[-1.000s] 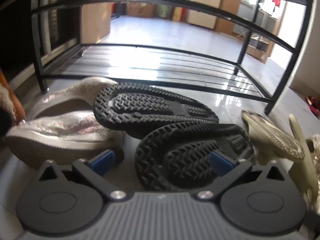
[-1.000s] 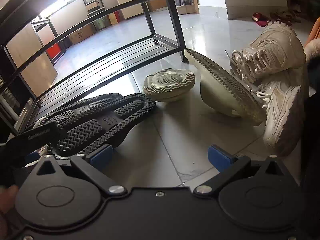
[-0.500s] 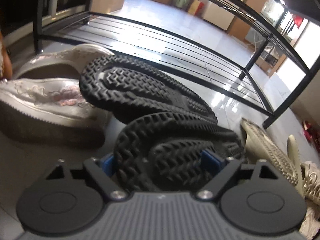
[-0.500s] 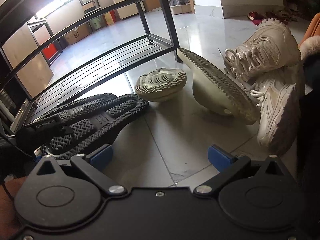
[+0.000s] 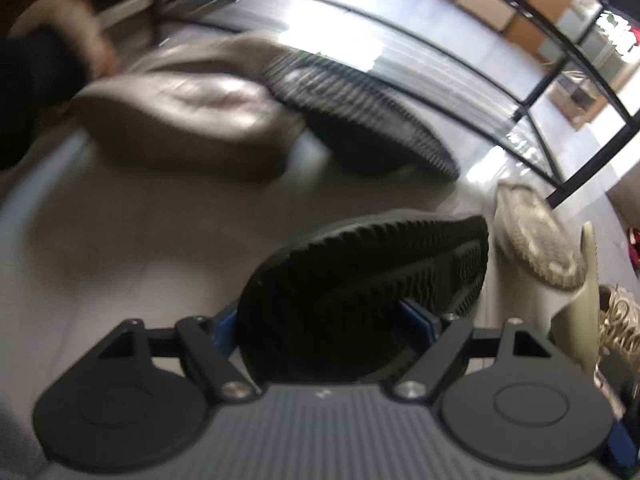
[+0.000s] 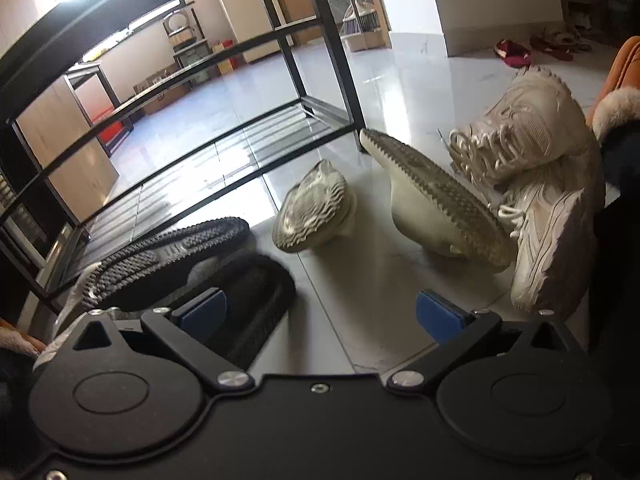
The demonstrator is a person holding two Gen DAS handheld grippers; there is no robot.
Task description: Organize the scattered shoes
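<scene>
My left gripper (image 5: pixel 324 322) is shut on a black shoe (image 5: pixel 360 296), sole up, lifted off the floor; the shoe also shows in the right wrist view (image 6: pixel 256 296). Its black mate (image 5: pixel 360 120) lies sole-up on the floor before the black shoe rack (image 5: pixel 540 92), next to a silvery grey shoe (image 5: pixel 192 120). My right gripper (image 6: pixel 320 312) is open and empty above the floor. Two beige shoes (image 6: pixel 316 208) (image 6: pixel 440 200) lie sole-up ahead of it, and two white sneakers (image 6: pixel 532 128) (image 6: pixel 552 244) lie at the right.
The rack's low slatted shelf (image 6: pixel 224 168) stands behind the shoes. Glossy tiled floor (image 6: pixel 360 280) lies between the black and beige shoes. Red slippers (image 6: pixel 512 52) lie far back right. An orange, fur-trimmed item (image 6: pixel 616 96) is at the right edge.
My left gripper closed on the nearer black shoe and lifted it away from its mate. The right gripper stayed open and swung a little right.
</scene>
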